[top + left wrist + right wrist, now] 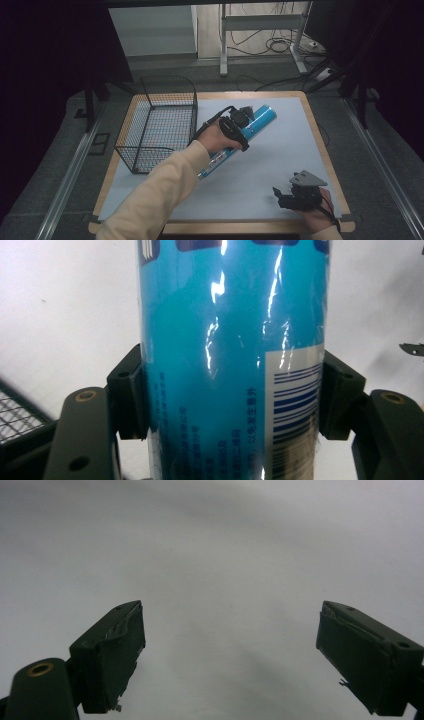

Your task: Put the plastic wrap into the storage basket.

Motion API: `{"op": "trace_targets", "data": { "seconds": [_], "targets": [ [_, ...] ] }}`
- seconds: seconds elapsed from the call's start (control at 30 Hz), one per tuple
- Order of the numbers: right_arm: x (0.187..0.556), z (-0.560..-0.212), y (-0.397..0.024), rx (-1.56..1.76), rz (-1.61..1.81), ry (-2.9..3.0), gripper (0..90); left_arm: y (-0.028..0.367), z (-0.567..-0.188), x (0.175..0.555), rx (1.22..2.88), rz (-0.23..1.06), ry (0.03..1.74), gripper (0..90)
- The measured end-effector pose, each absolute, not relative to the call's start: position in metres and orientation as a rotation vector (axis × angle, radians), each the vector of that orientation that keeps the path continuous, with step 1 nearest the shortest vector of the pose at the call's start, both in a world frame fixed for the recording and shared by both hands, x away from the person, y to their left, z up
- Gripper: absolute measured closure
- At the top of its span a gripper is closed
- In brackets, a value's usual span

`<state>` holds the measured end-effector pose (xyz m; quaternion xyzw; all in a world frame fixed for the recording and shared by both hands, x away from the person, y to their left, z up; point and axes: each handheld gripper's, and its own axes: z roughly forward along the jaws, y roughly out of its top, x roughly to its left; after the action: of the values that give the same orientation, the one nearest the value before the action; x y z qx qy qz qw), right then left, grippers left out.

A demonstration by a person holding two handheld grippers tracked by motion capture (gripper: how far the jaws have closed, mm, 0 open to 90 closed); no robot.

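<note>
A long blue tube-shaped can (255,122) with a glossy label and a barcode hangs tilted above the white table mat, its far end pointing up and right. My left gripper (235,127) is shut on it around the middle; in the left gripper view both black pads press the blue can (230,365) from either side. My right gripper (286,196) rests near the table's front right corner. Its jaws stand wide apart over bare mat, with nothing between the right gripper's (230,645) pads.
A black wire basket (160,125) stands at the left of the white mat (280,155), close to the can's lower end. A sleeved forearm crosses the mat from the bottom. Cables and desk legs lie on the floor beyond the table.
</note>
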<state>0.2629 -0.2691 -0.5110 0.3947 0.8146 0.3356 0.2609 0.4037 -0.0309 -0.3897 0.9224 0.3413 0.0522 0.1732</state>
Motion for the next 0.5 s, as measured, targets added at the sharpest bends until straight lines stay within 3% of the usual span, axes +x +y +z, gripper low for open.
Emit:
{"op": "trace_targets", "data": {
  "seconds": [0.5],
  "targets": [
    [0.263, -0.510, -0.270, 1.065, 0.912, 2.203, 12.3, -0.026, -0.365, 0.416, 2.604, 0.184, 0.973, 31.5]
  ]
}}
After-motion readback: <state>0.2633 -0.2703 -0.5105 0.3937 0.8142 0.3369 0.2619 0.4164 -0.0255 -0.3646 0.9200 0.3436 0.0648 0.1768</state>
